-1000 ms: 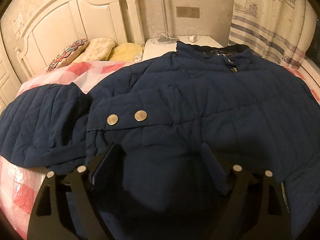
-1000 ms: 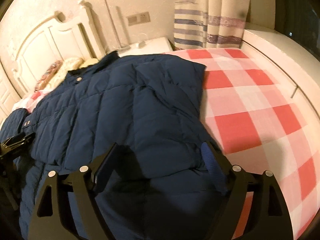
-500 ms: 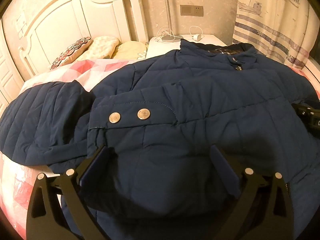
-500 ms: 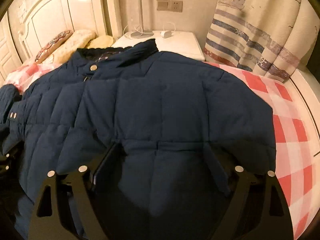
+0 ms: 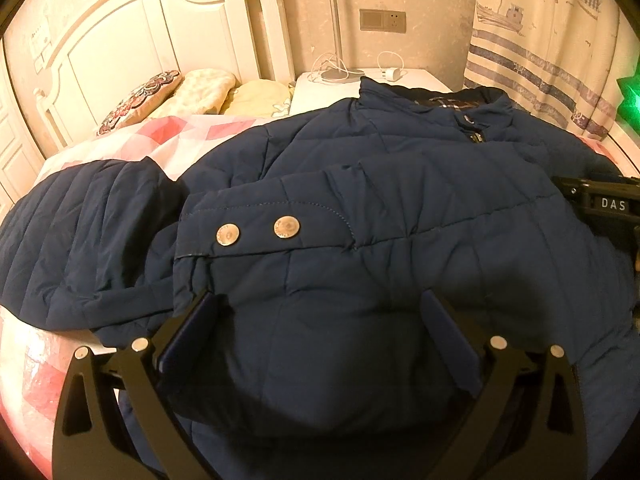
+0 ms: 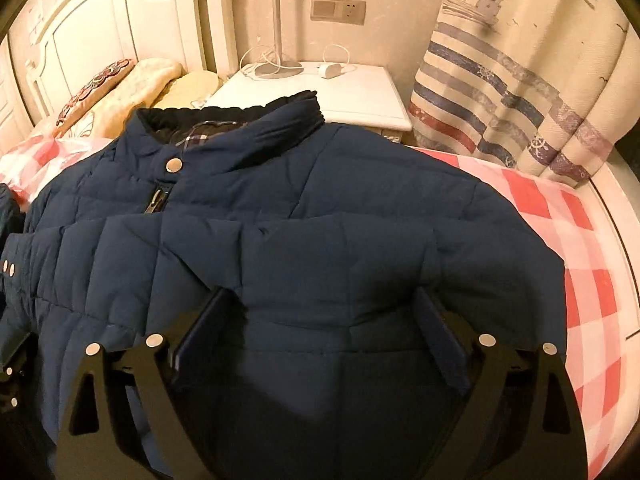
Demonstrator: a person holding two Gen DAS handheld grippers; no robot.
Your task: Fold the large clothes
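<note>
A navy quilted jacket [image 5: 400, 208] lies front up on the bed, collar [image 6: 240, 128] towards the nightstand. One sleeve is folded across the chest, and its cuff [image 5: 256, 236] has two metal snaps. My left gripper [image 5: 318, 308] is open just above the lower front, with puffed fabric between its wide jaws and its pads not pressing. My right gripper [image 6: 324, 300] hovers over the jacket's right shoulder part. Its jaws are opening, with fabric between them but not gripped. It also shows at the right edge of the left wrist view as the right gripper [image 5: 600, 204].
A rounded navy quilted piece [image 5: 80, 232], hood or sleeve, lies left of the jacket. The bed has a pink and red checked sheet [image 6: 580, 280]. Pillows [image 5: 168, 96] lie by the white headboard [image 5: 140, 40]. A white nightstand [image 6: 340, 96] with cables and a striped curtain [image 6: 500, 92] stand behind.
The right gripper swung left from the jacket's right edge over the checked sheet to above the chest, and its jaws widened. The left gripper's jaws widened while it stayed in place.
</note>
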